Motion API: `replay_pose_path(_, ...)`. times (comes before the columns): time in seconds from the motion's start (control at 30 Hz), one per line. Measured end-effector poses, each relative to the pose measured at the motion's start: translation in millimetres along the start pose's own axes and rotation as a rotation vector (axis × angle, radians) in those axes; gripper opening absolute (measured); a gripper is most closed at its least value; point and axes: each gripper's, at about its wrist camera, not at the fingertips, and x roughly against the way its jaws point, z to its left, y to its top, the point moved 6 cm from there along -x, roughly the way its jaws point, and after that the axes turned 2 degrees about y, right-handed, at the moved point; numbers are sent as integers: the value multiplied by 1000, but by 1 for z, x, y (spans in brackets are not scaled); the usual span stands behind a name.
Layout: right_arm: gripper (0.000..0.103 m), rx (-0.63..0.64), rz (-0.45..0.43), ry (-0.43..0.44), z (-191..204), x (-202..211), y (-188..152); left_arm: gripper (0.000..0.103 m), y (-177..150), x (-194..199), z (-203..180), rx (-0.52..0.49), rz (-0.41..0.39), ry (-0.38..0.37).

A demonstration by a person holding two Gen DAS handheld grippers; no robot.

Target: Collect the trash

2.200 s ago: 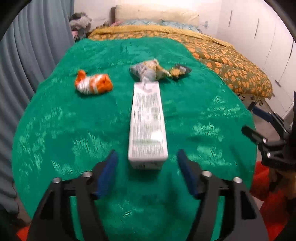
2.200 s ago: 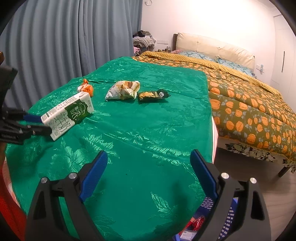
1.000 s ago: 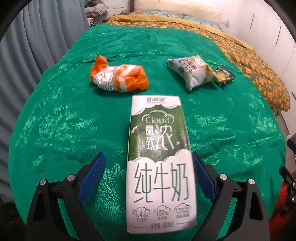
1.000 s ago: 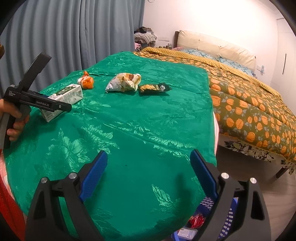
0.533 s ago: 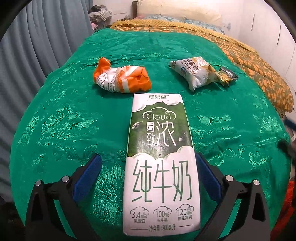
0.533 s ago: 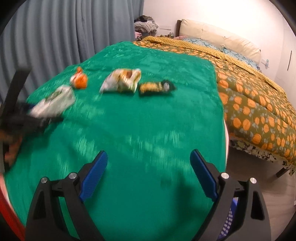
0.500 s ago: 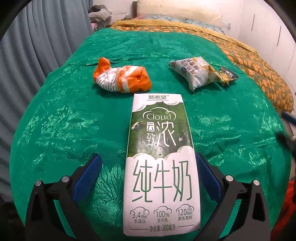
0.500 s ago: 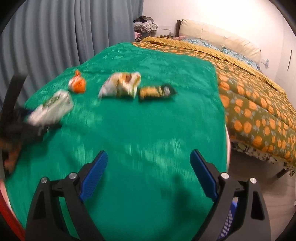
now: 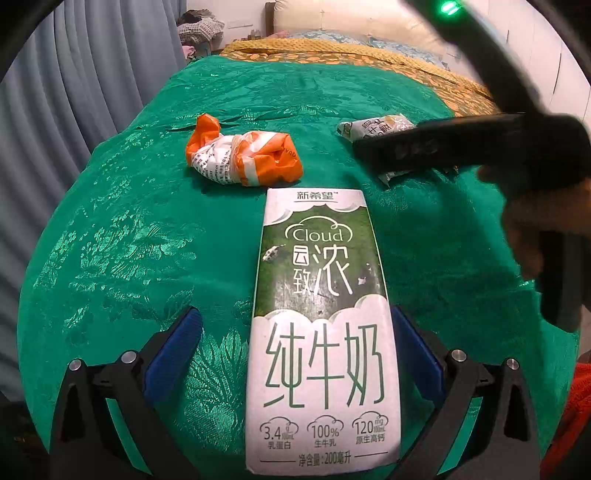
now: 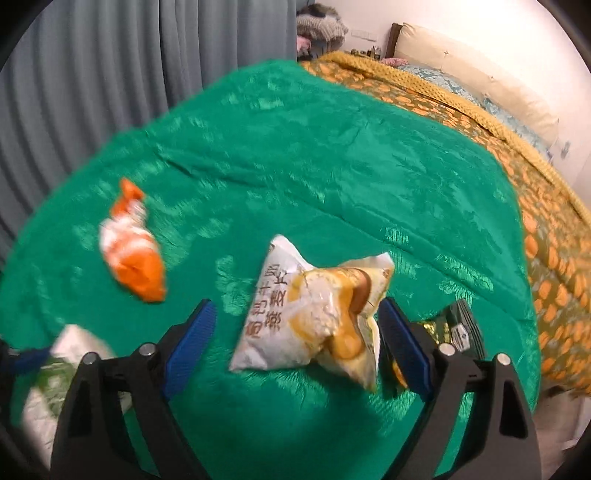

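Note:
A white and green milk carton (image 9: 321, 332) lies flat on the green cloth between the open fingers of my left gripper (image 9: 295, 347); a gap shows on its left side. A crumpled orange and white wrapper (image 9: 242, 157) lies beyond it. My right gripper (image 10: 297, 339) is open around a white and yellow snack bag (image 10: 314, 314). A small dark wrapper (image 10: 458, 328) lies just right of its right finger. The orange wrapper (image 10: 135, 251) and the carton (image 10: 62, 369) show to the left in the right wrist view. The right gripper's body crosses the left wrist view (image 9: 461, 144), hiding part of the snack bag (image 9: 373, 127).
The green cloth (image 9: 129, 236) covers the foot of a bed with an orange patterned quilt (image 10: 535, 206). Grey curtains (image 10: 92, 74) hang on the left. Pillows and a headboard (image 9: 351, 22) are at the far end. Something red (image 9: 576, 406) sits below the cloth's right edge.
My right gripper has swept forward and left across the cloth, now straddling the snack bag. My left gripper has held nearly still around the carton.

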Motion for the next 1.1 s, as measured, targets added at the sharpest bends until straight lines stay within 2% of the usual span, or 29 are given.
replay_pose_path(0.13,50,-40,-29,23,-11,11,-6,99,0,0,0,0,0,-1)
replay_pose_path(0.27,49,-7,-65,89,-7,44,-20,99,0,0,0,0,0,0)
replay_pose_path(0.33,49,20,-69,117,-4,65,-40,99,0,0,0,0,0,0)
replay_pose_path(0.43,49,56,-60,137,0,95,-87,99,1,0,0,-1,0,1)
replay_pose_path(0.57,50,36,-65,137,5,119,-141,99,1,-1,0,-2,1,5)
replay_pose_path(0.63,54,29,-99,113,10,127,-162,98,2,-2,0,-3,1,5)
replay_pose_path(0.67,60,28,-115,95,12,129,-167,98,2,-2,0,-2,1,5)
replay_pose_path(0.7,77,18,-143,73,12,131,-172,98,2,-2,0,-2,1,5)
replay_pose_path(0.73,85,4,-158,72,11,131,-175,98,2,-2,0,-2,1,5)
replay_pose_path(0.9,85,-90,-128,103,1,117,-189,99,2,-2,0,-3,1,4)
replay_pose_path(1.1,89,-113,-124,109,-4,116,-199,99,1,-2,1,-3,0,4)
